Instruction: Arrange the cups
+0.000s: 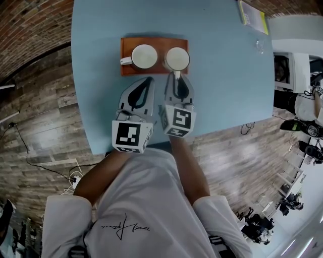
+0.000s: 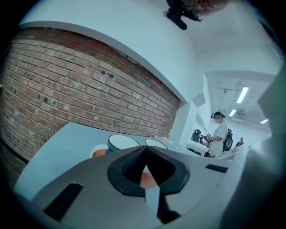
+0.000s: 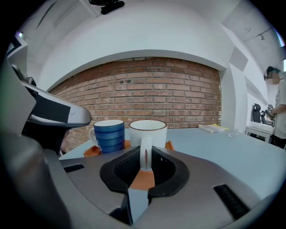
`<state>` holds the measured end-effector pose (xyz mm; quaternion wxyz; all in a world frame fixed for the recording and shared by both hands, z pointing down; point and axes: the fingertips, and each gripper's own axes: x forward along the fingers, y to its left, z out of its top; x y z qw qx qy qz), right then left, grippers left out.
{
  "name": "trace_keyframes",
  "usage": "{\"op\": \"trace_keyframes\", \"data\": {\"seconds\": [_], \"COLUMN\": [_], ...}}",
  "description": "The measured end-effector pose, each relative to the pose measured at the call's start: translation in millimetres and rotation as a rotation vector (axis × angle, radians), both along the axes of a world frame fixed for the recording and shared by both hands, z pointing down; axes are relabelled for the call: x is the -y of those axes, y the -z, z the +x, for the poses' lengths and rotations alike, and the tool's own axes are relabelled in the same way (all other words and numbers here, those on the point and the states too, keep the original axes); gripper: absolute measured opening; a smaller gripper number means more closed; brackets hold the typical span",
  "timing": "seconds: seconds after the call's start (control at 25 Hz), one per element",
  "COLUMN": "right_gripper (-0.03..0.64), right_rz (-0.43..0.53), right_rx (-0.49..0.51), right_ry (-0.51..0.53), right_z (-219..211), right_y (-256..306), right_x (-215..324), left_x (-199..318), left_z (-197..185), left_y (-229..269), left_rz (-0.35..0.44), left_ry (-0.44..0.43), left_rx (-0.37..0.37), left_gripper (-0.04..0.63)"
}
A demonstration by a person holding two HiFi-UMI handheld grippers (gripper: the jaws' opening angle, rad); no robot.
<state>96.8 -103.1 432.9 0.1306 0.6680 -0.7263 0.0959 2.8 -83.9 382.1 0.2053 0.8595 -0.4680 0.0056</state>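
Two cups stand side by side on an orange tray (image 1: 128, 45) on the light blue table (image 1: 101, 101). The blue striped cup (image 1: 144, 56) is on the left, its handle pointing left. To its right stands the white cup (image 1: 177, 59), handle toward me. My right gripper (image 1: 177, 75) is shut on that handle, which stands upright between the jaws in the right gripper view (image 3: 145, 154), below the white cup (image 3: 148, 130) and beside the blue cup (image 3: 108, 134). My left gripper (image 1: 149, 79) is shut and empty, just short of the tray's near edge, facing the blue cup (image 2: 120, 142).
A yellow-green notebook (image 1: 254, 15) and a small clear glass (image 1: 260, 46) lie at the table's far right. A brick wall runs behind the table. A person (image 2: 219, 132) stands far off in the room to the right.
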Motion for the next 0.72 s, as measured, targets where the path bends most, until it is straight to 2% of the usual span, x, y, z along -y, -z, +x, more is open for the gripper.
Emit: {"op": "trace_keyframes", "data": {"seconds": [0.28, 0.72], "right_gripper": [0.066, 0.066], "right_rz": [0.024, 0.008], "right_rx": [-0.015, 0.037], "right_ry": [-0.01, -0.005], "right_z": [-1.7, -1.9], "right_y": [-0.5, -0.9], "right_x": [-0.9, -2.7], "left_x": [0.7, -3.1], "left_z": [-3.1, -3.4], "left_y": [-1.4, 0.2], "left_rz": [-0.007, -0.005], "left_ry": [-0.001, -0.004], "left_rx": [0.0, 0.001], "left_gripper": [0.009, 0.009]}}
